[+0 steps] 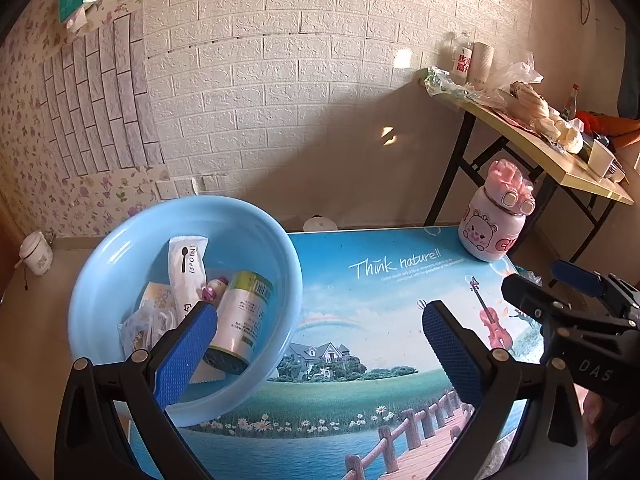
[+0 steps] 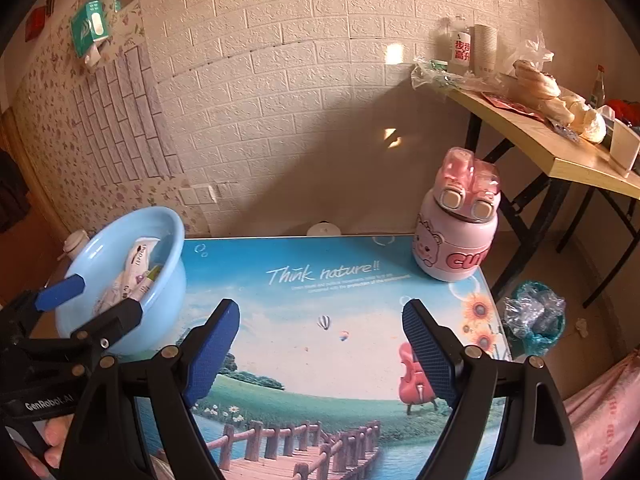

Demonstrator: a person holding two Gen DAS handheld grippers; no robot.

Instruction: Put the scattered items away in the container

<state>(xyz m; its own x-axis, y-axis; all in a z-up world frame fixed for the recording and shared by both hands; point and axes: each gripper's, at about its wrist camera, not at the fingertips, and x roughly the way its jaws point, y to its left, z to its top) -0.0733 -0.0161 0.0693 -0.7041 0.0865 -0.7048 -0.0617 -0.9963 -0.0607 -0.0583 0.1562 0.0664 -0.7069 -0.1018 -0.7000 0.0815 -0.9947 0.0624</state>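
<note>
A light blue plastic basin (image 1: 120,248) stands at the table's left edge; it also shows in the right wrist view (image 2: 168,280). Inside lie a white spoon packet (image 1: 188,268), a yellow-capped bottle (image 1: 242,316), a small pink toy (image 1: 214,286) and clear wrapped packets (image 1: 146,324). My left gripper (image 1: 320,320) is open and empty, its left finger over the basin's near side. My right gripper (image 2: 320,320) is open and empty above the table's middle. A pink and white bear bottle (image 2: 456,224) stands at the table's far right corner, also in the left wrist view (image 1: 494,220).
The table (image 2: 320,280) has a printed landscape top. Behind stands a white brick wall. A folding side table (image 2: 560,152) with bags, cups and bottles is at the right. A bin with a plastic liner (image 2: 536,316) sits on the floor right of the table.
</note>
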